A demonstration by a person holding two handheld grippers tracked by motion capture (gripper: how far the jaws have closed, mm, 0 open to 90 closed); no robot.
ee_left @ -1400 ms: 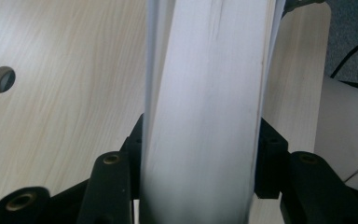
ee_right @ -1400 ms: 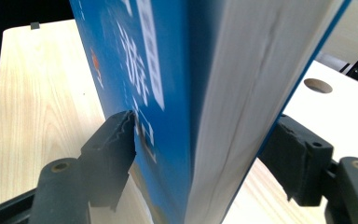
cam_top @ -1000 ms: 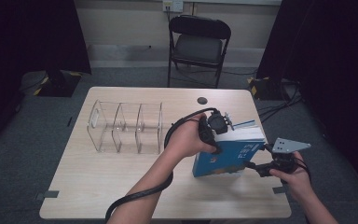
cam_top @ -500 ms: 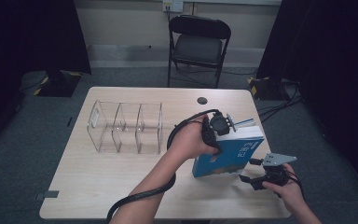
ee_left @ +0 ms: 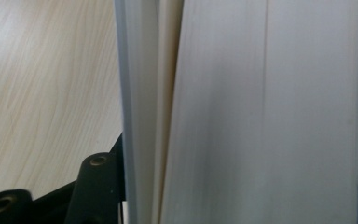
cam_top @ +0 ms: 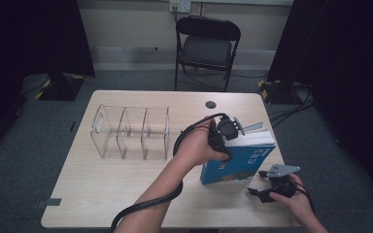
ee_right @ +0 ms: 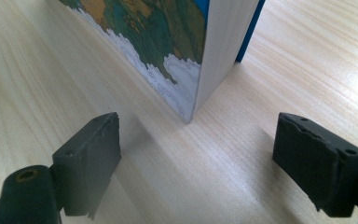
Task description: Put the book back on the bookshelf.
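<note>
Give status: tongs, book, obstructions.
Left tongs astride upright book, jaws just opening. Right tongs open, empty, facing its corner. Clear organizer sits apart.

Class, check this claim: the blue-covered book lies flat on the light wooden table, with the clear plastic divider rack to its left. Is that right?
Not quite. The blue-covered book stands upright on the light wooden table, not flat, as the high view shows. The clear plastic divider rack is indeed to its left.
</note>
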